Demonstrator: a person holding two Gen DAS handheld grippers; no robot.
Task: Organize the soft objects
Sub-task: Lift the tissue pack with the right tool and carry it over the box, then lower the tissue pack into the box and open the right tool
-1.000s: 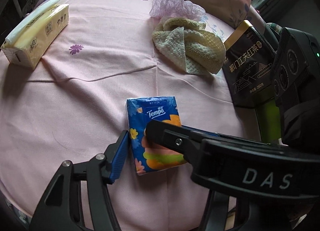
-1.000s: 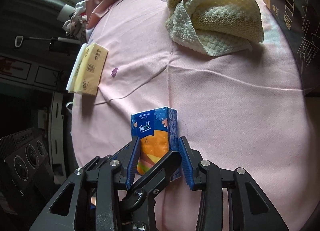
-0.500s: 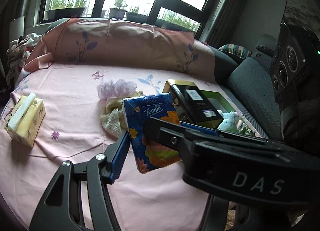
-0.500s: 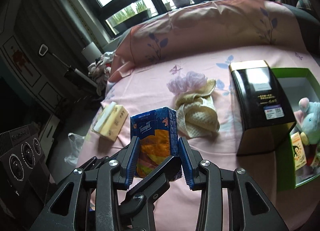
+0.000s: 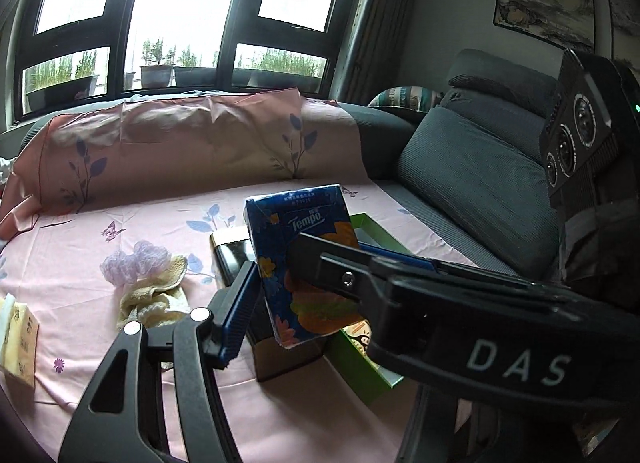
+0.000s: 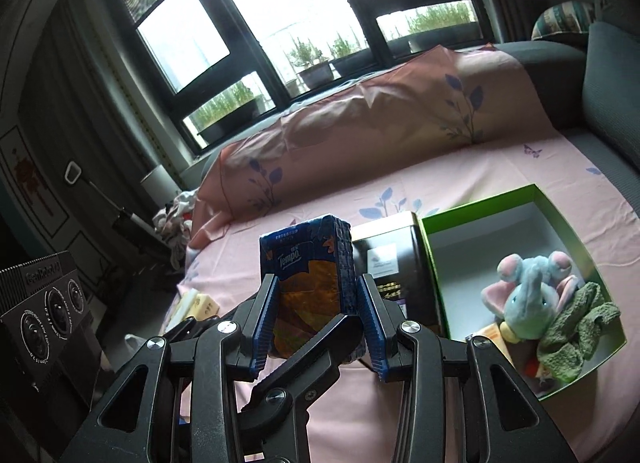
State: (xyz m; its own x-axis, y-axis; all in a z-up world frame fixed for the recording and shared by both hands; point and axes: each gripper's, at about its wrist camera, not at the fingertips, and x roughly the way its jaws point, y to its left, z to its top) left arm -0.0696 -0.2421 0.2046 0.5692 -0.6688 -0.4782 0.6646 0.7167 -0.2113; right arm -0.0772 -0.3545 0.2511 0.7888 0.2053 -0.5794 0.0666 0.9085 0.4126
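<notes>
the tissue pack (image 6: 310,283), blue with an orange print, is up in the air above the pink sheet (image 6: 460,191), gripped from two sides at once. in the right wrist view the right tool (image 6: 316,317) is clenched on it, one blue pad pressed against each narrow side, the pack standing upright between them. the left tool's finger crosses in front of the pack low down, from about 7 o'clock.

in the left wrist view the left tool (image 5: 276,275) also grasps the tissue pack (image 5: 308,247): its blue pad lies against the pack's edge at 9 o'clock, and the other finger, partly hidden by the right tool, runs along the side at 3 o'clock. the pack is tilted here.

behind the pack stands a black box (image 6: 390,267) with a gold rim, and touching it at 3 o'clock is an open green box (image 6: 560,219) holding a plush elephant (image 6: 528,295) and a green cloth (image 6: 576,335).

on the sheet at 9 o'clock in the left view lie a yellow towel (image 5: 154,295) with a lilac frilly thing (image 5: 134,263) touching its far edge, and at the frame's edge a yellow tissue packet (image 5: 18,339).
</notes>
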